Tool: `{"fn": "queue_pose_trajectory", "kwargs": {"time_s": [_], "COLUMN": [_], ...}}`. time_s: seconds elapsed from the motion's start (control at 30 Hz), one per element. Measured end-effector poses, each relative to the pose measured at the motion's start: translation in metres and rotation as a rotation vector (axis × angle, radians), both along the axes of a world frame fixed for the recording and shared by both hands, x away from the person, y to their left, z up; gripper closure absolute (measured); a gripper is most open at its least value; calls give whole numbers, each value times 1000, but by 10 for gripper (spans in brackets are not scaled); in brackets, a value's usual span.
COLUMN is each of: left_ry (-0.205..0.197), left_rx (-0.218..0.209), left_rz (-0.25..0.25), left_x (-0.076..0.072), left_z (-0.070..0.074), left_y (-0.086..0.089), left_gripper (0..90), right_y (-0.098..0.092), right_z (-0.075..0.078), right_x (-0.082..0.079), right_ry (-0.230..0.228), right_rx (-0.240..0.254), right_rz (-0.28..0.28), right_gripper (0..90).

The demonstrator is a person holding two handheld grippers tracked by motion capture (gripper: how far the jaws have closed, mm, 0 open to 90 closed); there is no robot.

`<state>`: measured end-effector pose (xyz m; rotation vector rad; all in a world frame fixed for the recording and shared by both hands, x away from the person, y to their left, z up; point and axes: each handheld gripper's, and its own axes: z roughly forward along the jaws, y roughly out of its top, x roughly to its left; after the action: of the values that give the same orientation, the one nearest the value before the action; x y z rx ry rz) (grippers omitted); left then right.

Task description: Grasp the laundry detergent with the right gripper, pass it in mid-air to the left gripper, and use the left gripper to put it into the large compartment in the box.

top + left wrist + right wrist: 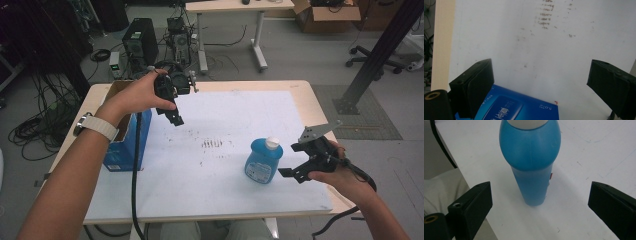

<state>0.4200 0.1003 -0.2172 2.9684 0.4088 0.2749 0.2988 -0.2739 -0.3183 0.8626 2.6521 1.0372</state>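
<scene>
On the white sheet near the table's front right, the blue bottle [263, 161] stands upright, white cap [272, 143] on top. It is just beside my right gripper [291, 173] and not touched by it. In the right gripper view the bottle [532, 165] sits centred ahead of my jaws, which are spread wide with nothing between them.

Findings on the bottle: smooth, glossy plastic, semi-translucent, with a moulded seam down the face. The shoulder bulges broad under the cap; in the right gripper view the body appears to taper to a slimmer base. I judge it moderately light and stiff enough to hold, though the wall may give a little under a hard squeeze. The gloss suggests a slippery surface. It looks top-heavy, so a sideways nudge could tip it. Recommended hold: across the straight part of the body below the shoulder bulge, jaws square to it, so the swell above stops it slipping down.

My left gripper [174, 118] is raised over the table's far left, jaws parted and empty. Below it stands a blue cardboard box [123, 146], open-topped, matt with printed lettering. The sheet [225, 190] is flat, white and scuffed with dark marks [212, 144] mid-table. The table [303, 90] edge shows pale wood.
</scene>
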Motion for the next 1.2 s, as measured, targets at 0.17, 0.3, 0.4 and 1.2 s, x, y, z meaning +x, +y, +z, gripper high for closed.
{"fn": "queue_pose_trajectory", "kwargs": {"time_s": [0.17, 0.3, 0.4, 1.2], "left_ry": [2, 3, 3, 7], "left_rx": [7, 8, 7, 7], "left_rz": [-5, -5, -4, 2], "left_x": [1, 1, 1, 2], "left_z": [0, 0, 0, 0], "left_y": [0, -1, 0, 1], "left_gripper": [72, 72, 72, 73], "right_y": [0, 0, 0, -5], "right_z": [-4, -8, -10, -28], "right_x": [-1, -2, -3, -10], "right_ry": [-4, -10, -18, -78], "right_rx": [18, 33, 52, 132], "right_rz": [1, 0, 4, -28], "right_gripper": [57, 57, 57, 61]}}
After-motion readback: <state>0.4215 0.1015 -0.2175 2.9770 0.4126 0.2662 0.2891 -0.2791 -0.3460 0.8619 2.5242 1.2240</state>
